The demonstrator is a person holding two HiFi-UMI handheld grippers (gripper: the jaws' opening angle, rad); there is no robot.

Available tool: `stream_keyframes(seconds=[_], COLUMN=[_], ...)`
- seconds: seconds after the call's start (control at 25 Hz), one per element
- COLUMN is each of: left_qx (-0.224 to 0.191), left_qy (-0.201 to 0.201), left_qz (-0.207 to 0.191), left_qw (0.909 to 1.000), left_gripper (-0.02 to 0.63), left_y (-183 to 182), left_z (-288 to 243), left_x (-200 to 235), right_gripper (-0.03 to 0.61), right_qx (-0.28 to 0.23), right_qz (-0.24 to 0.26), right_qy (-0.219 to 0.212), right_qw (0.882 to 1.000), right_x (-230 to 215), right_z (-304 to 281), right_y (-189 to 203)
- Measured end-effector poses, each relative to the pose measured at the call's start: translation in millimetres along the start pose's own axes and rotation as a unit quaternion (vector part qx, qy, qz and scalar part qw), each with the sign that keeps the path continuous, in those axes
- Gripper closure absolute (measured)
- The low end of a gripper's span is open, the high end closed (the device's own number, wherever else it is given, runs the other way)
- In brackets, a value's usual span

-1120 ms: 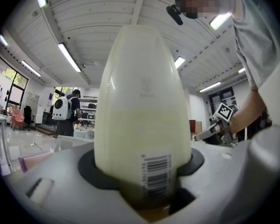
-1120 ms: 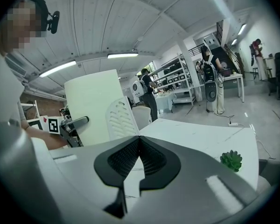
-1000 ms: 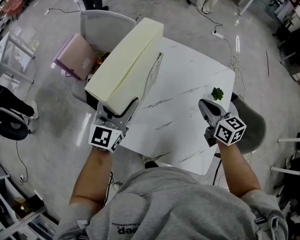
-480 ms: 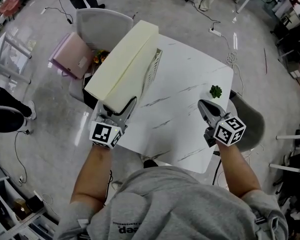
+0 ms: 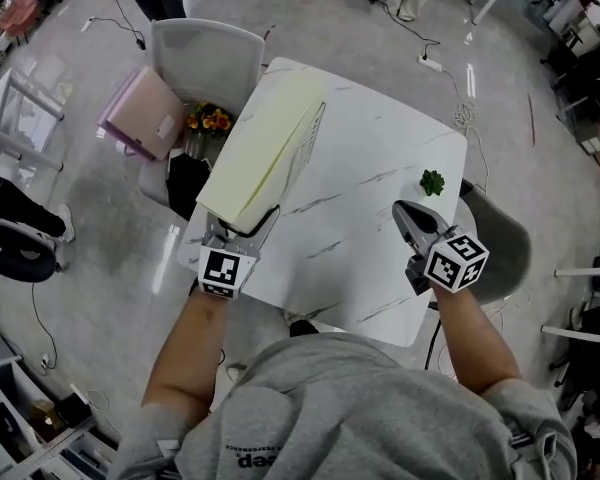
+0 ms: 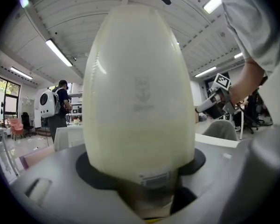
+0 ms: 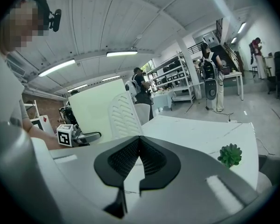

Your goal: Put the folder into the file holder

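Note:
A thick cream folder stands on edge over the white marble table's left side. It lies against the white perforated file holder. My left gripper has the folder's near end between its jaws, which are opening. In the left gripper view the folder fills the middle, wedged between the dark pads. My right gripper hovers over the table's right side, shut and empty. The right gripper view shows the folder beside the file holder.
A small green plant sits near the table's right edge. A grey chair with flowers and a black bag stands at the left. Pink folders lie on the floor. Another chair is at the right.
The folder has tipped from showing its broad face to standing more on edge and has shifted right, close against the file holder. My left gripper moved right with it. The right gripper stayed put.

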State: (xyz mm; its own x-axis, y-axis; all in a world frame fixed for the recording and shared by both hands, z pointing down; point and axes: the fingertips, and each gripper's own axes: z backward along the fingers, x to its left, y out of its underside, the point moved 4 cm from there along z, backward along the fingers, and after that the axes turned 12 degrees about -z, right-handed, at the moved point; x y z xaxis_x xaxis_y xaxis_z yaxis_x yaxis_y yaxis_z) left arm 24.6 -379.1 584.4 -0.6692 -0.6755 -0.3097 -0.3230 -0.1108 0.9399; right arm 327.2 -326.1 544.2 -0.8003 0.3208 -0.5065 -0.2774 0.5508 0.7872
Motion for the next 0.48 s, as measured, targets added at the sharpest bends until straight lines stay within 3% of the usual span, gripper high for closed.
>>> stream_keyframes(seconds=[0.24,0.48], left_qx=[0.027,0.011], left_qy=[0.014,0.004], left_qz=[0.023,0.046], left_qw=[0.9993,0.9988], left_gripper=[0.198,0.146], left_y=[8.3,-13.3], left_z=[-2.1,11.2], left_x=[-2.0,6.4], right_gripper=[0.575,0.575], right_qx=[-0.002,-0.002], right_qz=[0.005,0.01], right_qy=[-0.008,-0.019], right_qw=[1.0,1.0], right_x=[2.0,13.1], right_z=[-0.9,-3.2], right_y=[-4.8,-8.5])
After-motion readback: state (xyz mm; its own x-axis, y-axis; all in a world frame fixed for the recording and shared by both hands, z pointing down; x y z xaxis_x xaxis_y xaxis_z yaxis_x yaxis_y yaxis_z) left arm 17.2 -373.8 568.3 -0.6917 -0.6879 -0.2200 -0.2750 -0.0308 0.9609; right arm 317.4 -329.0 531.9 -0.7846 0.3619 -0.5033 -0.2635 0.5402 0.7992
